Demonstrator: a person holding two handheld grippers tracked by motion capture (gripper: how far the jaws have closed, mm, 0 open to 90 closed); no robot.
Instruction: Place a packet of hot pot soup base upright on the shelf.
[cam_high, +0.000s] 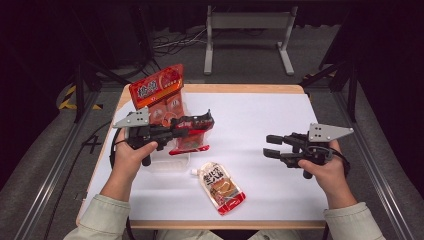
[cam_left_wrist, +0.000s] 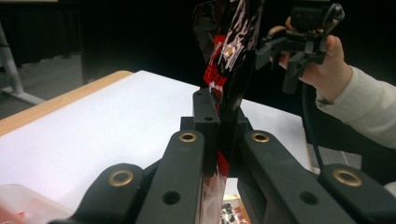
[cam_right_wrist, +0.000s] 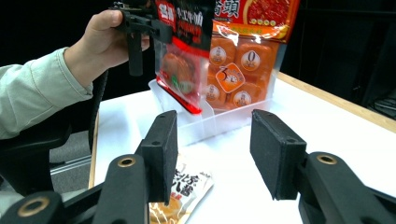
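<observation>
With the left tool (cam_high: 207, 121) pinching the black-and-red glossy food pouch (cam_high: 192, 134) above the clear plastic bin (cam_high: 170, 161), lower it upright beside the orange snack pack (cam_high: 159, 95) before releasing, while the right tool (cam_high: 270, 146) waits spread and empty above the white counter (cam_high: 260, 115).
</observation>
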